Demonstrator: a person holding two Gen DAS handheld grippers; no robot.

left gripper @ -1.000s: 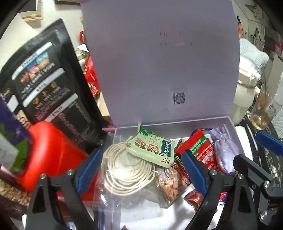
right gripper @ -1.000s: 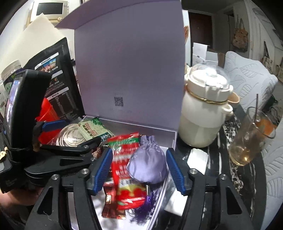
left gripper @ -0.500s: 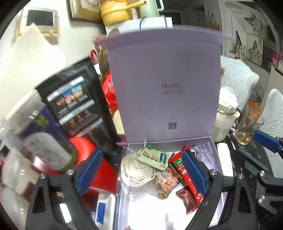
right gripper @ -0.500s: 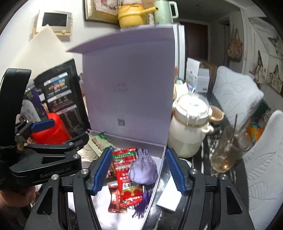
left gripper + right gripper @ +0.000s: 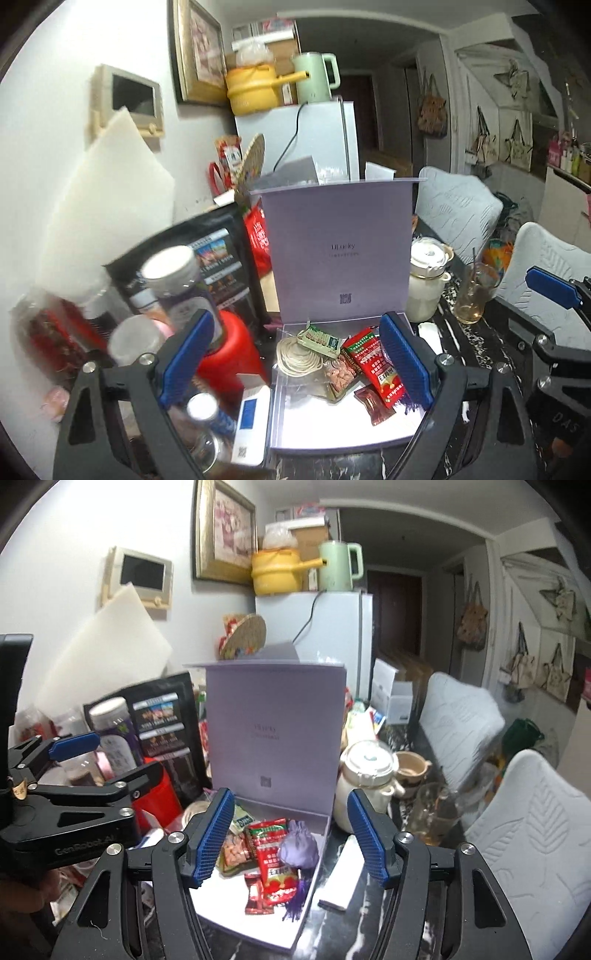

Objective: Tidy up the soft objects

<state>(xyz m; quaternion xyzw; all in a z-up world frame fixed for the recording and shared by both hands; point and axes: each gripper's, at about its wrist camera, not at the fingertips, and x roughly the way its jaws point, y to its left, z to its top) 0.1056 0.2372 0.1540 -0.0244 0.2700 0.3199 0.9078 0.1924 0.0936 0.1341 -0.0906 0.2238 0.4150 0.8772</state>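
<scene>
both claws (image 5: 295,363) (image 5: 288,840) released, empty; right just widened; satin pouch (image 5: 298,847), crinkly packets in lilac box (image 5: 255,923).

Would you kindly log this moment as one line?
left gripper: open, empty | right gripper: jaws just opening, empty | lavender box: lid up | purple pouch, snack packets: inside

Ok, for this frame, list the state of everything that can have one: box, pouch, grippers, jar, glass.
Lavender box: open, lid upright.
Purple pouch: drawn shut, lying in the box.
Coiled cord: coiled, in the box.
Left gripper: open, nothing between its jaws.
Right gripper: open, jaws have just been opening, nothing held.
White lidded jar: lid on.
Glass: upright, some amber liquid inside.
</scene>
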